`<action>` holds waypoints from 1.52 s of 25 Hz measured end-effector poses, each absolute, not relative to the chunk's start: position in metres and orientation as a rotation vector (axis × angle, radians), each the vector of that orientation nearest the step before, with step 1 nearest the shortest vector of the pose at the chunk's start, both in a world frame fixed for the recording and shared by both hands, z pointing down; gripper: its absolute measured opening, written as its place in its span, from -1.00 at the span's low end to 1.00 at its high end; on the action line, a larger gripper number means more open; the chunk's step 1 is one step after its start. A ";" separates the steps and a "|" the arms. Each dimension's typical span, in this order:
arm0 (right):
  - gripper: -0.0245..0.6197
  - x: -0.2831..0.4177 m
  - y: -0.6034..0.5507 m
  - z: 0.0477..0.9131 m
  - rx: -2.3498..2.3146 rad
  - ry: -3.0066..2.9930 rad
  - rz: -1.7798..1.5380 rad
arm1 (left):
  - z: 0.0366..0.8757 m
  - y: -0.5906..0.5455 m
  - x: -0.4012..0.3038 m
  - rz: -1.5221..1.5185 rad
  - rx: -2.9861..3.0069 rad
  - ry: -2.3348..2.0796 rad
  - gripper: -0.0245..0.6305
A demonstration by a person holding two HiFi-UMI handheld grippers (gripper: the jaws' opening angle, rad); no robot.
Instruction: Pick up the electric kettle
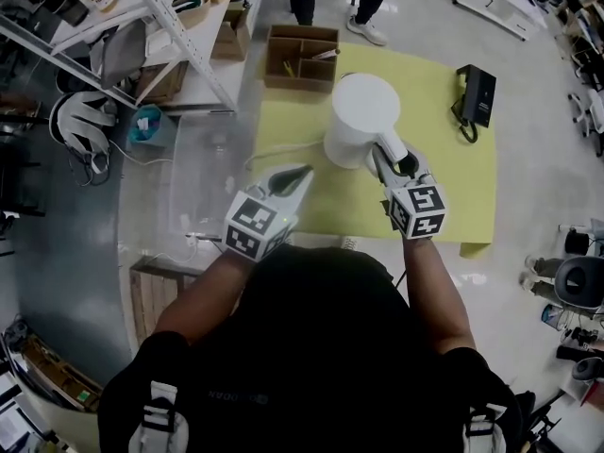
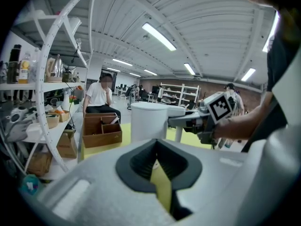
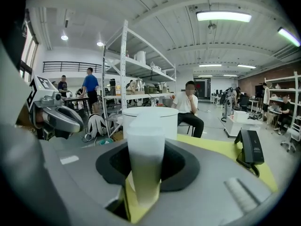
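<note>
Place: a big work hall, like a lab or a workshop, not a home.
Ceiling: high and white, with long strip lights (image 3: 223, 16) set in rows.
Floor: bare, grey and shiny (image 1: 528, 111).
Shelves: tall white metal shelves (image 3: 124, 79) stand close by, full of bottles, boxes and gear. More shelves (image 2: 181, 92) stand at the far wall.
People: a few are around. One sits on a chair (image 3: 188, 105), and others stand far off (image 3: 89, 86).
Things lying about: a cardboard box (image 1: 231, 31), a wooden box with parts inside (image 1: 302, 57) and a black desk phone (image 1: 475, 95) with its cord.
</note>
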State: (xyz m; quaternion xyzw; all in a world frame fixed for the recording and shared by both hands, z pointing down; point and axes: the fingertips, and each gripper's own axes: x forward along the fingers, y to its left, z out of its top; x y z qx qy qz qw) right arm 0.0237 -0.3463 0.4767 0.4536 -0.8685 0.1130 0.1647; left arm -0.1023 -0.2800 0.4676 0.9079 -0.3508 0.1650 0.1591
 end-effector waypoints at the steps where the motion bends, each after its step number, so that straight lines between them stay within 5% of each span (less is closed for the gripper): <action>1: -0.53 0.023 -0.347 0.476 1.292 -2.480 0.317 | 0.467 -0.281 -0.104 0.471 2.592 -1.011 -0.92; 19: -0.53 0.033 -0.359 0.437 1.347 -2.559 0.289 | 0.465 -0.299 -0.117 0.461 2.543 -1.111 -0.92; 38: -0.53 0.101 -0.348 0.436 1.442 -2.546 0.293 | 0.477 -0.304 -0.055 0.563 2.585 -1.015 -0.92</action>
